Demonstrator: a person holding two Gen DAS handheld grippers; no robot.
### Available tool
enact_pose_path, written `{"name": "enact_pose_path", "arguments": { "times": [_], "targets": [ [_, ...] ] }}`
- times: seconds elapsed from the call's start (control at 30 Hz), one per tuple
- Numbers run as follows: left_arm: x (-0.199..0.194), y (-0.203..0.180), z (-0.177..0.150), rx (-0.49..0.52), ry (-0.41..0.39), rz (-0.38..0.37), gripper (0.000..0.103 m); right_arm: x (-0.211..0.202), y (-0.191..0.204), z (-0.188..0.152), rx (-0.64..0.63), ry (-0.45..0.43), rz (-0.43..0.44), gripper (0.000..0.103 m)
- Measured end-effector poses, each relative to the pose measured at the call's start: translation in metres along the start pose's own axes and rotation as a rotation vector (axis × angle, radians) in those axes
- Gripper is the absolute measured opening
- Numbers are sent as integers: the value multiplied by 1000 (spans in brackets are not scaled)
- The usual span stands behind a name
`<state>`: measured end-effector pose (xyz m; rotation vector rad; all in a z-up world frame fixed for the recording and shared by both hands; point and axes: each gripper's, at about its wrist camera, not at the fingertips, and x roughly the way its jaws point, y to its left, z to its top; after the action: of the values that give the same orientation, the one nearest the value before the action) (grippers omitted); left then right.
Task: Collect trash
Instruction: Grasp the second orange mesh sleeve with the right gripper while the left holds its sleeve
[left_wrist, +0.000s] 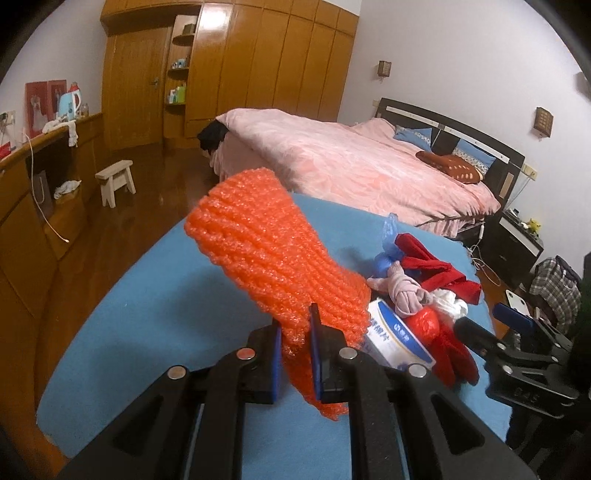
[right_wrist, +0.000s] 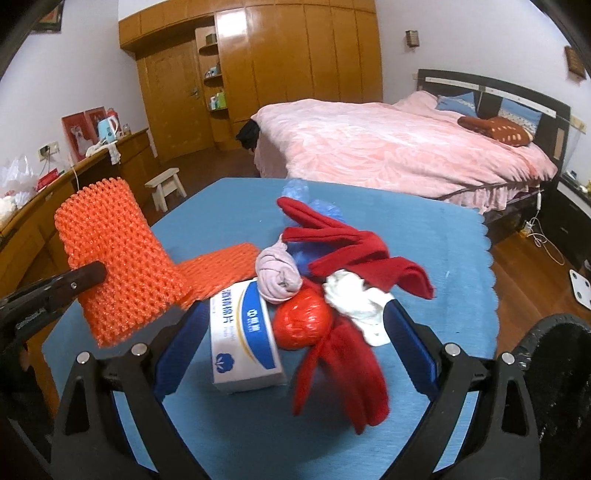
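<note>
My left gripper (left_wrist: 295, 332) is shut on an orange foam net sleeve (left_wrist: 273, 251) and holds it tilted above the blue-covered table (left_wrist: 155, 317). The right wrist view shows the same sleeve (right_wrist: 118, 258) at the left, with the left gripper (right_wrist: 98, 273) on it. A second orange net (right_wrist: 221, 266) lies flat on the cloth. My right gripper (right_wrist: 295, 332) is open, its jaws wide on either side of a pile: a white and blue box (right_wrist: 243, 339), a crumpled red plastic ball (right_wrist: 303, 321), red cloth (right_wrist: 343, 251), a rolled pink sock (right_wrist: 277, 273), white cloth (right_wrist: 354, 299) and a blue plastic bag (right_wrist: 295, 192).
A dark round container (right_wrist: 561, 369) sits at the lower right, beside the table. Beyond the table are a pink bed (right_wrist: 388, 147), a small wooden stool (right_wrist: 166, 188), a long wooden dresser (left_wrist: 44, 177) along the left wall and tall wardrobes (right_wrist: 295, 55).
</note>
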<state>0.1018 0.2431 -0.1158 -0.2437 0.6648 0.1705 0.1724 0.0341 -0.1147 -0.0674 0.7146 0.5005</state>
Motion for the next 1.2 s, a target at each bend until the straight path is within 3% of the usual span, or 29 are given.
{"name": "enact_pose_path", "arguments": {
  "times": [0.23,0.57,1.07,1.13,1.2],
  "targets": [
    [-6,15,-11,2,21,37,13,8,12,-2,-5,21,7,88],
    [4,51,-13,-21,30,117,13,27,57,9,-36,15,82,87],
    [25,87,-19,-60,77,117,13,82,95,15,-57,89,85,87],
    [27,88,-20,-64,81,116,13,87,95,14,-55,102,79,83],
    [28,90,-20,-68,83,113,13,92,94,14,-56,118,83,72]
  ]
}}
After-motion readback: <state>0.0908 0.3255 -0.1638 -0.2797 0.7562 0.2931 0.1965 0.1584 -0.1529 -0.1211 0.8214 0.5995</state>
